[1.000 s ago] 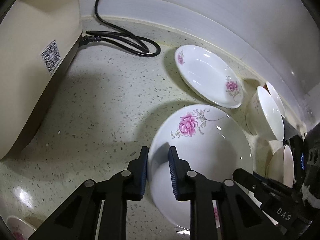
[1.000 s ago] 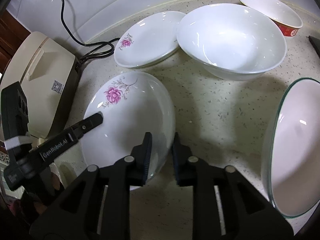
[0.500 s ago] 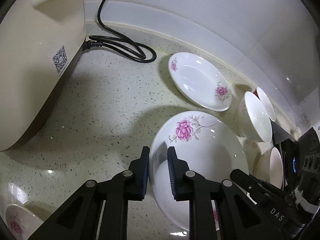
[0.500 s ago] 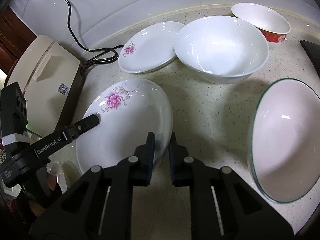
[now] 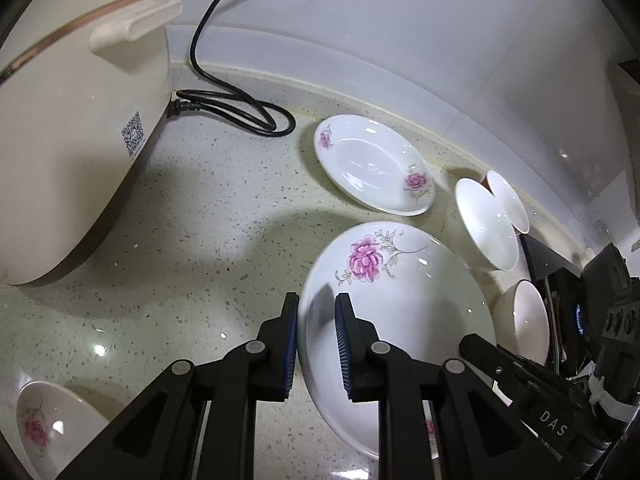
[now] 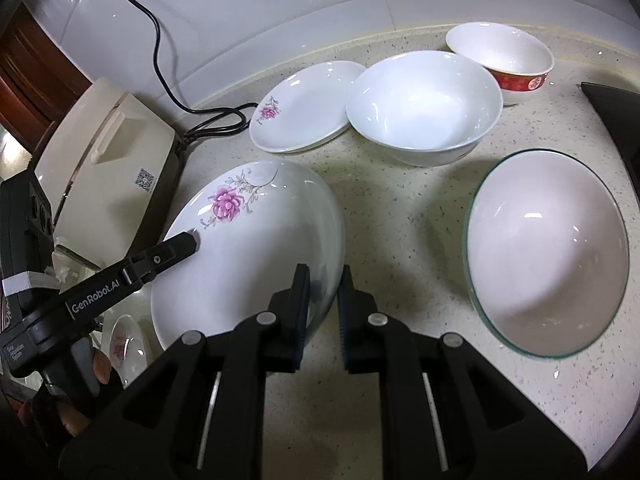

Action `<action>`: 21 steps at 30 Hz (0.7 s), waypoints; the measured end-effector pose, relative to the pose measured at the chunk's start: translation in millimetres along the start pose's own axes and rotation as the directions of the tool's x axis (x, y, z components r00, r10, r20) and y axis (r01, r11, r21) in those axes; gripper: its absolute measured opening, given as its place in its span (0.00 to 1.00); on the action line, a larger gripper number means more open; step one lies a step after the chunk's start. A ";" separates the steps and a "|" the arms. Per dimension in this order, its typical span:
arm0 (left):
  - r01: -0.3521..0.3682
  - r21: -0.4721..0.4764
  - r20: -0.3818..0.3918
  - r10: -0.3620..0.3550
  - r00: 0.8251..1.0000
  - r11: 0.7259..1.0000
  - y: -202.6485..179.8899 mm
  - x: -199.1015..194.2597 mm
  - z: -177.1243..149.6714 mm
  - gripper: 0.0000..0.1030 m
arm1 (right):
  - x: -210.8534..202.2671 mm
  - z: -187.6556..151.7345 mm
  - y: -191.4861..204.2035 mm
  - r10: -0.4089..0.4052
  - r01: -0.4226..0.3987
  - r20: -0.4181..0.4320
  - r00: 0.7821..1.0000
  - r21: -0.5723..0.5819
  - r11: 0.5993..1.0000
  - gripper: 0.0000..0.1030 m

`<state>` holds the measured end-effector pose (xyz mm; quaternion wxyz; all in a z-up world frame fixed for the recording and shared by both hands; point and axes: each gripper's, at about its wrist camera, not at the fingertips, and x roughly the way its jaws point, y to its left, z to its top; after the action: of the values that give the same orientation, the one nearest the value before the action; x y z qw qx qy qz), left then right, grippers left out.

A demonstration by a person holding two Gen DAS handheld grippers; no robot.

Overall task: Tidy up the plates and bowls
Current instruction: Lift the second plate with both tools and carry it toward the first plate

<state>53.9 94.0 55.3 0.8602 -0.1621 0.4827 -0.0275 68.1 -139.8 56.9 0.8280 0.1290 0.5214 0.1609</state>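
Right wrist view: both the left gripper (image 6: 192,240) and right gripper (image 6: 323,292) clench the flowered plate (image 6: 256,248) (tilted) over the tabletop (image 6: 400,220); white bowl (image 6: 424,100) and glass-rimmed bowl (image 6: 548,252) stand nearby.

Large flowered plate (image 5: 396,300): left gripper (image 5: 317,344) clamping its rim; smaller flowered plate (image 5: 372,164) lying behind, beside black cable (image 5: 240,108).

Flowered plates (image 6: 248,248) — three: a large one, a smaller one (image 6: 304,108) by the wall, another partly seen at the edge (image 5: 44,428). Bowls — three: plain white (image 6: 424,100), red-banded (image 6: 504,56), green-rimmed (image 6: 548,252). Cream appliance (image 6: 108,160) — one (with its black cord (image 6: 160,60)).
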 end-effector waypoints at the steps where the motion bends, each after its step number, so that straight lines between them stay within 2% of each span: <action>1: 0.001 0.001 0.006 -0.001 1.000 1.000 -0.9 -3.6 -0.8 0.18 | -2.8 -1.0 0.4 0.003 -0.003 0.004 1.000 0.000 1.000 0.16; 21: 0.002 0.006 0.087 -0.002 0.996 1.000 -2.3 -50.4 -16.6 0.18 | -38.6 -16.7 17.1 0.040 -0.038 0.060 0.997 -0.029 0.999 0.16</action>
<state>13.3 97.9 89.4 0.8808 -0.1610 0.4447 -0.0227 35.1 -138.9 88.1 0.8419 0.1326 0.4910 0.1802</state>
